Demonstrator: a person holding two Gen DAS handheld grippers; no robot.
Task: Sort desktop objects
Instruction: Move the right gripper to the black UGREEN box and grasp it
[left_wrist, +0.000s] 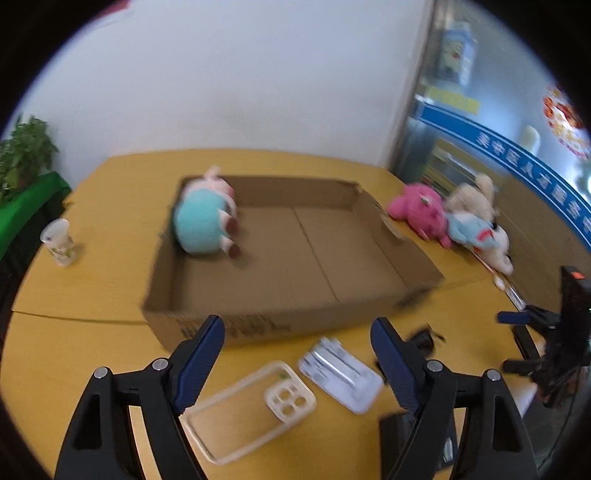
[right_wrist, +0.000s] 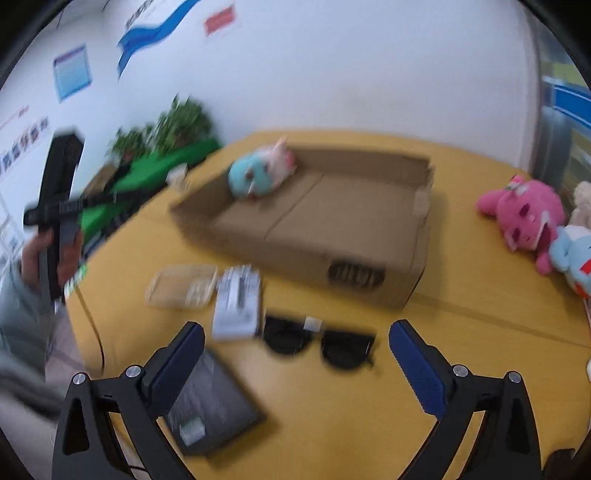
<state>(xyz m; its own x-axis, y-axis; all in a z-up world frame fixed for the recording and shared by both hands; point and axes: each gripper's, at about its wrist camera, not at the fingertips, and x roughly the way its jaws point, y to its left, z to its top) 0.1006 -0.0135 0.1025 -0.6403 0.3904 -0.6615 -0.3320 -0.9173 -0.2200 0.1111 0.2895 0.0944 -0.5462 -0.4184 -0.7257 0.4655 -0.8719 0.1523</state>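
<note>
Between our left gripper's (left_wrist: 297, 325) open, empty jaws lie a clear phone case (left_wrist: 249, 406), its long axis slanting toward the left finger, and a white packet (left_wrist: 341, 373). Only our right gripper (right_wrist: 297, 328), also spread wide and empty, shows the black sunglasses (right_wrist: 319, 341) lying crosswise just ahead, and a dark pouch (right_wrist: 212, 406), blurred, by its left finger. Beyond both, the cardboard box (left_wrist: 391, 266) holds one teal plush (left_wrist: 203, 221) in its far left corner; more plush toys (left_wrist: 443, 218) lie outside, farther right.
</note>
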